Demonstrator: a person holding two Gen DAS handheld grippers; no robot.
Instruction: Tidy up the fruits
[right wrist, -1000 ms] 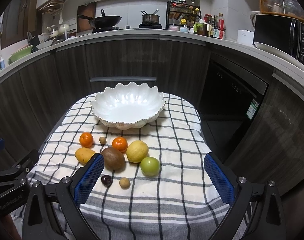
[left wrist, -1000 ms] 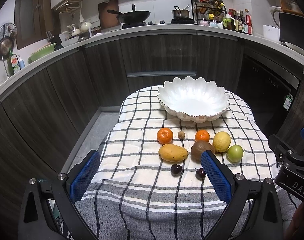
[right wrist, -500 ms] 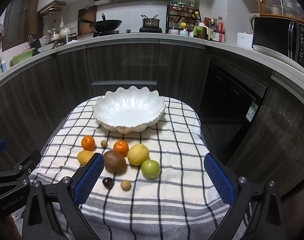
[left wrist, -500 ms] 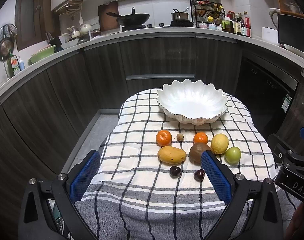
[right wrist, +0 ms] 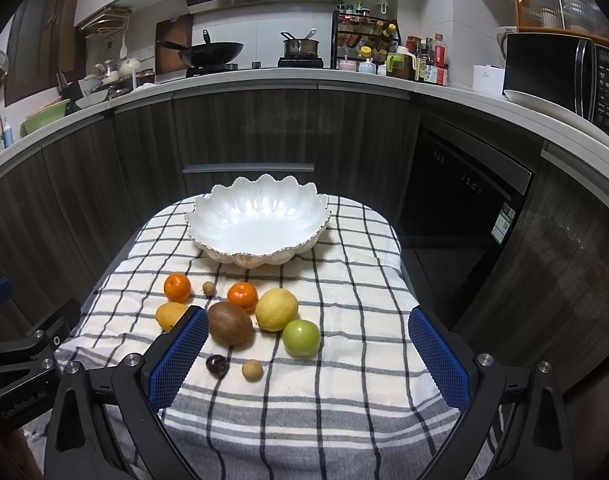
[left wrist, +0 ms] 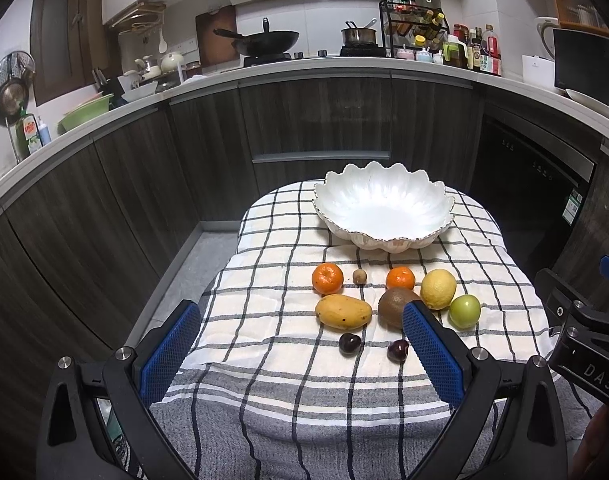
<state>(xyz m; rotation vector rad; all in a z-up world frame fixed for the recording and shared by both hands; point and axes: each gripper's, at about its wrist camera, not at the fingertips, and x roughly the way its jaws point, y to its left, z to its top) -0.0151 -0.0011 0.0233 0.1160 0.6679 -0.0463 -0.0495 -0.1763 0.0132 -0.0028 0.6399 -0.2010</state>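
Note:
A white scalloped bowl (left wrist: 384, 240) (right wrist: 260, 258) stands empty at the far end of the checked cloth. In front of it lie two tangerines (left wrist: 327, 278) (left wrist: 400, 279), a lemon (left wrist: 438, 289), a green apple (right wrist: 301, 337), a kiwi (right wrist: 230, 323), a mango (left wrist: 343, 311), two dark cherries (left wrist: 349, 343) (left wrist: 397, 350) and two small tan fruits (right wrist: 209, 288) (right wrist: 252, 370). My left gripper (left wrist: 300, 308) hovers open short of the mango. My right gripper (right wrist: 306, 316) is open too, near the apple and holding nothing.
The cloth-covered table (right wrist: 344, 360) is small, with dark kitchen cabinets (left wrist: 104, 200) curving around it and a dishwasher (right wrist: 464, 216) to the right. Floor (left wrist: 192, 264) shows at the table's left. The other gripper's body edges into each view (left wrist: 584, 344) (right wrist: 24, 352).
Bowl and fruits sit slightly lower in both views, so both grippers have shifted a little. No fruit has moved, and both pairs of jaws stay apart.

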